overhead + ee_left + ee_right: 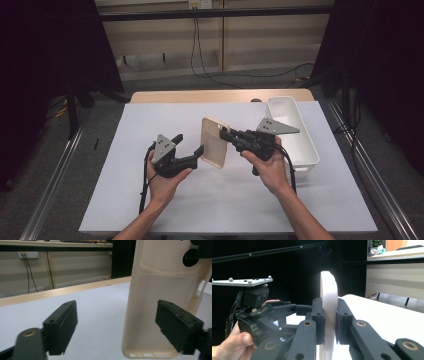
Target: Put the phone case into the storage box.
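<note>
High view: right gripper (226, 134) clamps phone case (214, 142).

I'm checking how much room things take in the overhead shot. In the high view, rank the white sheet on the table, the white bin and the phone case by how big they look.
1. White sheet, by far the largest.
2. White bin.
3. Phone case, held upright in the right gripper, so partly foreshortened.

Cream phone case (215, 142), white bin (292, 131), black tools, white table (150, 125).
</note>
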